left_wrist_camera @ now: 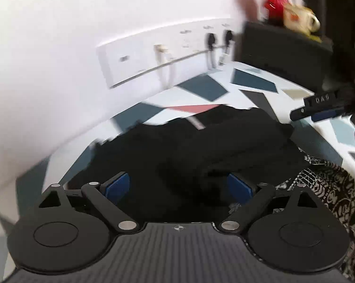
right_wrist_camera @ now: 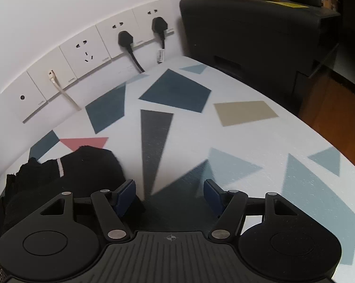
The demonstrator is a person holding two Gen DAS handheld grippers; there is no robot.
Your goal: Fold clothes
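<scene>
Left gripper point(left_wrist_camera: 178, 187) open over black garment point(left_wrist_camera: 201, 146) frame centre; right gripper point(right_wrist_camera: 170, 194) open, empty, above patterned table point(right_wrist_camera: 248, 141). Pinch edge, not bulk.

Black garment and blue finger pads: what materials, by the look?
Black garment: soft matte fabric, probably knit; it slumps in folds and has a frayed-looking edge. Blue finger pads on the right gripper: probably ribbed rubber or plastic; fine ridges, dull sheen.
</scene>
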